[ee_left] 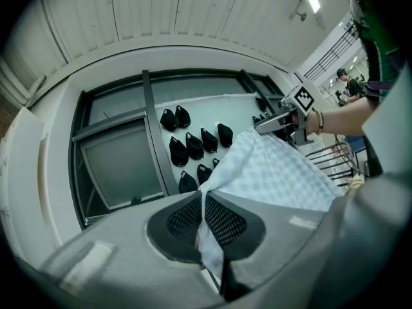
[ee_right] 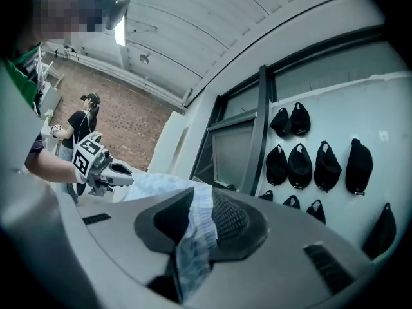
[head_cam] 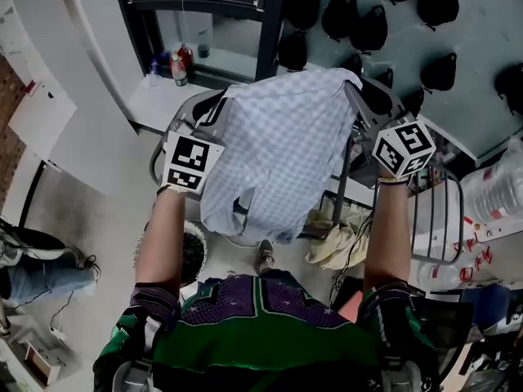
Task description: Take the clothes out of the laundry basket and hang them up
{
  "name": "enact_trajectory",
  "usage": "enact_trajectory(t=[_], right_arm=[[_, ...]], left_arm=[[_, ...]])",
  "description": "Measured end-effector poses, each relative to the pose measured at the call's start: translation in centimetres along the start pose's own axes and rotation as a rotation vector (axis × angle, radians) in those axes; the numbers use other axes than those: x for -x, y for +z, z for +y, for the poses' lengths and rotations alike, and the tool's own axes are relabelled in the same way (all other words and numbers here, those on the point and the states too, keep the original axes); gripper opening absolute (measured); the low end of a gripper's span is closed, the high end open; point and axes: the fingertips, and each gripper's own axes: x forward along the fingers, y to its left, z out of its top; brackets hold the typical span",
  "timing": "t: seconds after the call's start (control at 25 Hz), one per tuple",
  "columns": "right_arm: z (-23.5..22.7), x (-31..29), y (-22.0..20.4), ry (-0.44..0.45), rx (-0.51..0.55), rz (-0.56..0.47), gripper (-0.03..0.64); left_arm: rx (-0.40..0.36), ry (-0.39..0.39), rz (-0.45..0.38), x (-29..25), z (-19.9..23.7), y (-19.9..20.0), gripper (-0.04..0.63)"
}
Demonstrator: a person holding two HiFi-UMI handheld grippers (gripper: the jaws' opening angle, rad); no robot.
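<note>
Forearms in purple-and-green sleeves [head_cam: 149, 307] hold both tools up. The left hand-held gripper [ee_left: 205, 219] is closed tight on a thin edge of the pale blue checked cotton shirt [head_cam: 282, 149], and the right hand-held gripper [ee_right: 196, 227] is clamped on a thicker bunched fold, so the garment hangs spread between them at head height. The left hold looks the weaker: with so little cloth pinched, spreading the hands wider or a snag on the way to hanging could pull that edge free and drop that side.
</note>
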Motion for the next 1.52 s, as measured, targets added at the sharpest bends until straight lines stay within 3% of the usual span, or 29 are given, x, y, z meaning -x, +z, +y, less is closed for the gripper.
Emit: enact_trajectory(t=[0.32, 0.92, 1.24, 1.52], right_arm=[[-7.3, -6.2, -4.2, 0.016, -0.068, -0.004, 0.083], [-18.4, -12.9, -13.9, 0.019, -0.166, 0.068, 0.083], [-18.0, -15.1, -24.9, 0.054, -0.279, 0.210, 0.083], [-16.1, -14.9, -31.9, 0.073, -0.372, 0.301, 0.086]], left_arm=[[0.035, 0.023, 0.052, -8.8, 2.3, -2.5, 0.021], [0.082, -0.002, 0.154, -22.8, 2.2, -8.7, 0.021], [0.083, -0.051, 0.311, -26.4, -0.2, -16.8, 0.021], [0.183, -0.091, 0.378, -26.5, -3.0, -23.4, 0.023]])
